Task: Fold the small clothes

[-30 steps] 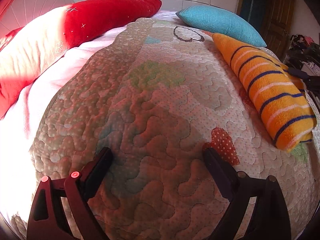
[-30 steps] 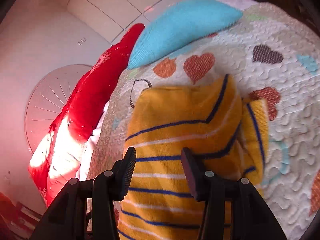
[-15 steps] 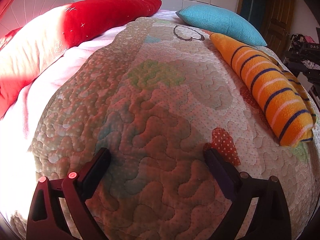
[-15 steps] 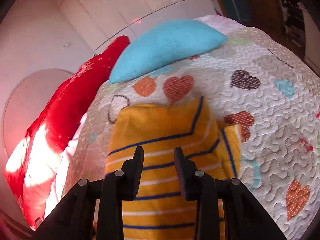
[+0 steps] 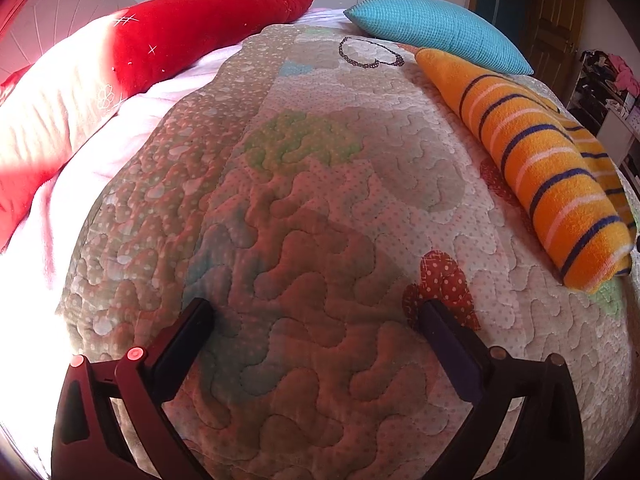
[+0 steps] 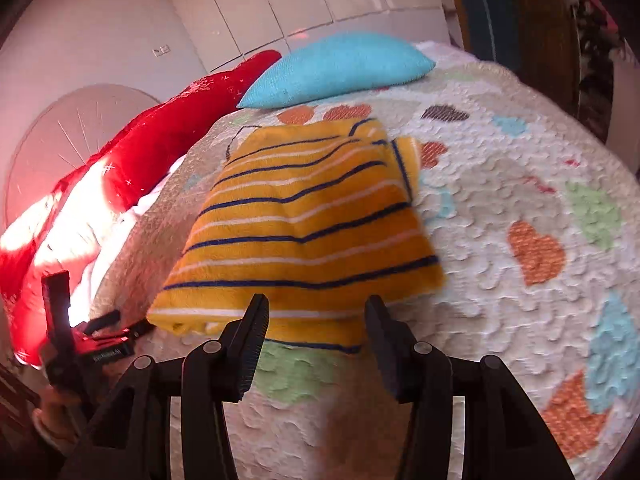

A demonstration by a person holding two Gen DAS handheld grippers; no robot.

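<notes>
Resting folded on the heart-patterned quilted bed (image 6: 520,184), the orange, navy-striped fleece garment (image 6: 304,224) lies released; my right hand-held gripper (image 6: 316,320) is opening, empty, while my left hand-held gripper (image 5: 316,320) is opening, empty, over bare quilt.

This is a home bedroom. A heart-patterned quilted bedspread (image 5: 320,240) covers a bed; at twelve o'clock lie a red velvet pillow (image 5: 192,36) and a turquoise knitted cushion (image 5: 436,36).

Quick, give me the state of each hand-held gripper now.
Left hand-held gripper: opening wide, nothing between its jaws, above the quilt.
Right hand-held gripper: opening, empty, just short of the folded striped garment.
</notes>
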